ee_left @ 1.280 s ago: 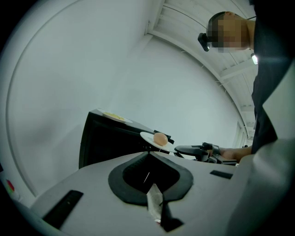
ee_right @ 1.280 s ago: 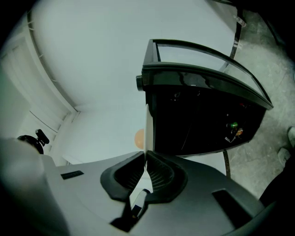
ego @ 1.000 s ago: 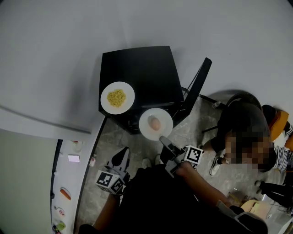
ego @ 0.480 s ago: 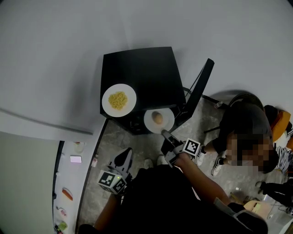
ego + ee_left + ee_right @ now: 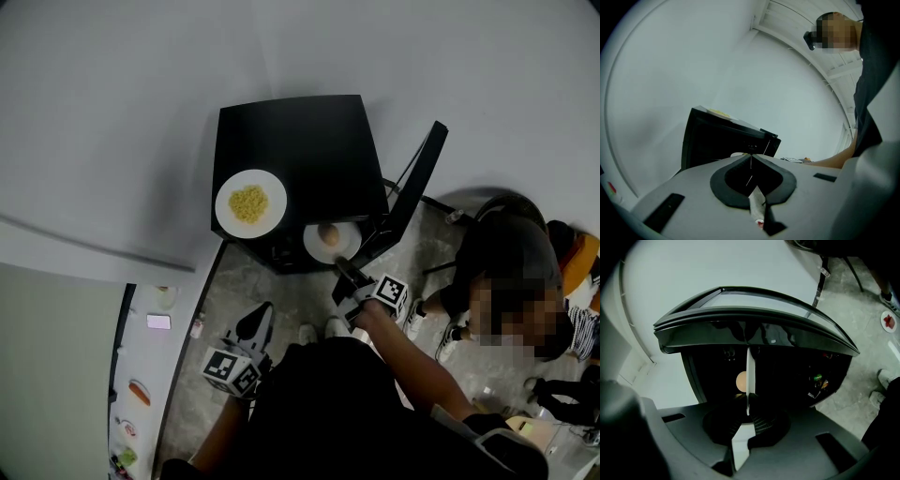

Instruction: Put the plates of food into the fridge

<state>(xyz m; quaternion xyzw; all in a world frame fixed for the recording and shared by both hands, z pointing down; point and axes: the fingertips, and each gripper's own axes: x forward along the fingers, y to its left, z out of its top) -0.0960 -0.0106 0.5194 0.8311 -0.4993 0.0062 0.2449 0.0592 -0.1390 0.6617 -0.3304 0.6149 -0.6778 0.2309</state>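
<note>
Plate (image 5: 330, 241) w/ round tan food is at the black fridge (image 5: 300, 141) mouth, rim pinched in right gripper (image 5: 343, 269), jaws nearly closed on it. Stiff, slick, prob. breakable; food may roll, keep level. Left gripper (image 5: 255, 323) closed, empty. 2nd plate (image 5: 249, 203) atop fridge.

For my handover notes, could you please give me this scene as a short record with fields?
fridge: black, door open
on top of it: plate of yellow food
right gripper: shut on the rim of the plate with round tan food, held before the fridge's opening
left gripper: shut, empty, held low
</note>
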